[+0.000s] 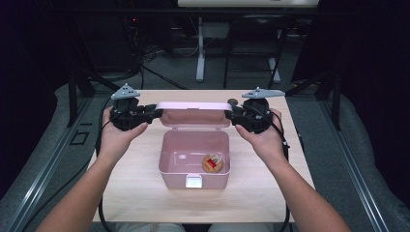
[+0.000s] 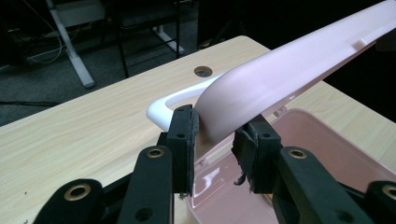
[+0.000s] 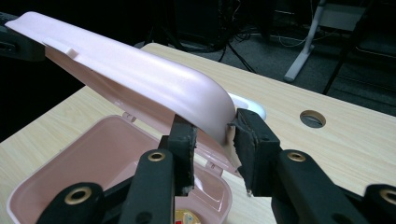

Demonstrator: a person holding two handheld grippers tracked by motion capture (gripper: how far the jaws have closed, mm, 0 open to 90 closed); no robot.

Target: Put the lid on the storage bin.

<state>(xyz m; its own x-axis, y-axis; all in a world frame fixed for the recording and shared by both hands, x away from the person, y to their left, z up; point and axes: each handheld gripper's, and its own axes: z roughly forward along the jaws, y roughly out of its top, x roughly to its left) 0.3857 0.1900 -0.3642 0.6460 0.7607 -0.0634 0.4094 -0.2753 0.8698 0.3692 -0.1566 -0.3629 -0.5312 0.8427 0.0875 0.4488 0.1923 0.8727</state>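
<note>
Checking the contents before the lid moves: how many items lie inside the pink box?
1: a small round item with a red piece lies at the right front of the pink box. The raised lid may hide nothing else.

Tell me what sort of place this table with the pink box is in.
Probably a lab or workshop set up for recording, not a home. The wooden table stands among dark metal frame rails, loose cables run over the grey floor behind, and the white leg of another desk rises beyond.
</note>
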